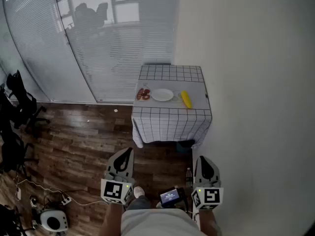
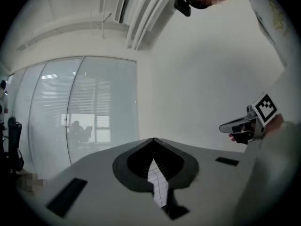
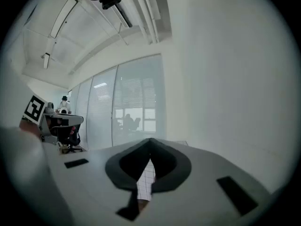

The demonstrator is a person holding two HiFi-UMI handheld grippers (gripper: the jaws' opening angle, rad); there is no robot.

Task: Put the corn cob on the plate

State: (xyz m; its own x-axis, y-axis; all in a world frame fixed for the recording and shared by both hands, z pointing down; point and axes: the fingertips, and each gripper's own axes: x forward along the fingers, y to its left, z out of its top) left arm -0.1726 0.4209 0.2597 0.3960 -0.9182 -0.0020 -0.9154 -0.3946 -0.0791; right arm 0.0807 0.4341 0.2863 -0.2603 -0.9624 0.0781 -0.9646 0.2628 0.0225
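Corn cob (image 1: 186, 99) lay on the desk (image 1: 170, 75) just right of the plate (image 1: 162, 95) in the head view. Its long axis ran away from the person, far ahead on the side of the right gripper (image 1: 202, 159). Left gripper view showed the left gripper (image 2: 154, 140) closed and empty. Right gripper view showed jaws together, empty.

My head camera looks steeply down past my body, with the table (image 1: 170, 75) well ahead by the wall. Each gripper camera sits low behind its jaws, facing level toward that table's checked cloth. Both share the glass wall (image 1: 98, 43). The left view catches my right gripper (image 2: 225, 126), the right view my left gripper (image 3: 77, 120).
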